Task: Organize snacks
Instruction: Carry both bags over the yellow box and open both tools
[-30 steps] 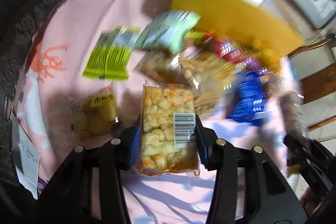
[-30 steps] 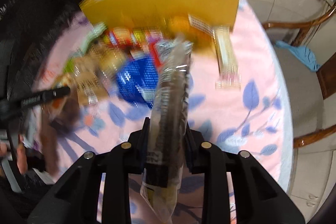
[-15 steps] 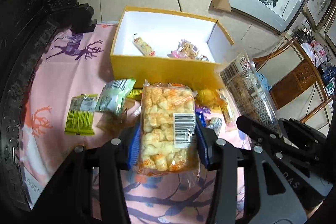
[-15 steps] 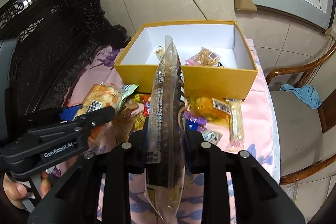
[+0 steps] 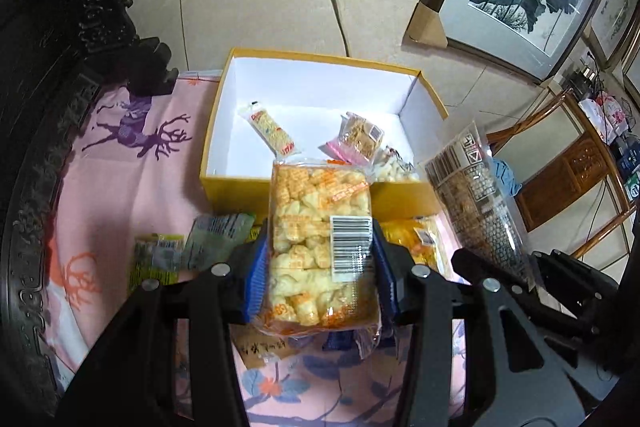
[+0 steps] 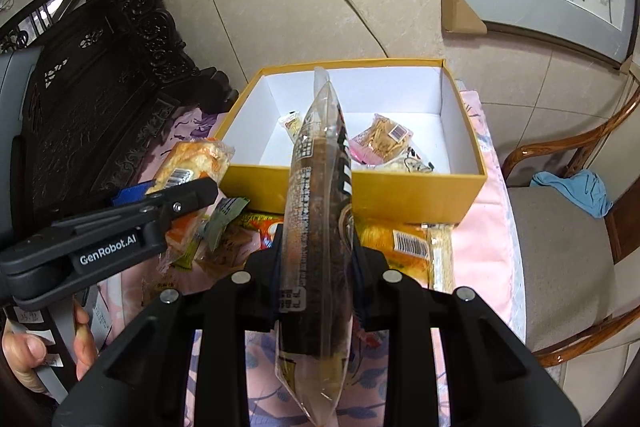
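Above the table's far edge, two packets ride toward the yellow box [image 5: 240, 193].

Left gripper [image 5: 318, 263] is clamped on a puffed-snack packet [image 5: 316, 227], right gripper [image 6: 316, 247] on a long dark packet [image 6: 316, 211], both short of the box's near wall. Three or so snacks already lie inside; loose packets [image 5: 218, 231] wait on the pink cloth [image 5: 120, 187] along that wall, so most sorting seems left.
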A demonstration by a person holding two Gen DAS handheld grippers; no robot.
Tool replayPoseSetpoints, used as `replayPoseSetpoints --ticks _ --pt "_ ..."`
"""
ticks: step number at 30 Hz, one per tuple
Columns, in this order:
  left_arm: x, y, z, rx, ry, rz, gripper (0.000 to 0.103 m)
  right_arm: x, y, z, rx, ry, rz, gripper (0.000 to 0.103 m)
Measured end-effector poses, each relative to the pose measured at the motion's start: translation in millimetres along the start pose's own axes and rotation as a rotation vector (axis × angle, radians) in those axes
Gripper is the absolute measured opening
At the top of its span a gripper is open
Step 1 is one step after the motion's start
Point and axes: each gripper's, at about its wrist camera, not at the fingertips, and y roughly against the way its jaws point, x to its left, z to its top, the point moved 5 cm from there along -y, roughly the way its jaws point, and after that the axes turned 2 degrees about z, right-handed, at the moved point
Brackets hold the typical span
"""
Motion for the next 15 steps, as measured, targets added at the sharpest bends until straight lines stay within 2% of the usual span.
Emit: replayPoseSetpoints --ticks 8,9,10,11,12,13,15 --pt "2.2 -49.6 72.3 0.021 -0.017 0.039 0.047 -22.7 -44.4 65.7 -0.003 -0.011 -0.031 0.029" --pt "1.5 -55.6 81.3 0.029 -0.025 0.046 0.049 -26.6 -50.0 76.9 -0.009 -0.019 -0.035 0.031" --pt "1.8 -60.9 91.8 0.034 -0.031 0.058 0.056 -30.7 -54.8 87.3 -0.011 -0.020 -0.052 0.034" --pt "3.2 -63.2 99.5 0.038 -0.033 0.080 0.086 -33.6 -57.6 93.4 -0.007 -0.019 -0.070 0.038" --pt "8.6 -62.8 109.2 0.029 -0.026 0.137 0.098 -37.3 -58.7 99.2 -0.006 -0.017 -0.096 0.048" --pt "12.5 -60.0 113.7 0.014 -0.024 0.164 0.099 -40.0 -57.5 103.4 -0.013 -0.018 -0.105 0.057" --pt "19.4 -52.7 118.8 -0.008 -0.017 0.165 0.099 -43.2 -49.9 107.3 -0.033 -0.009 -0.101 0.059"
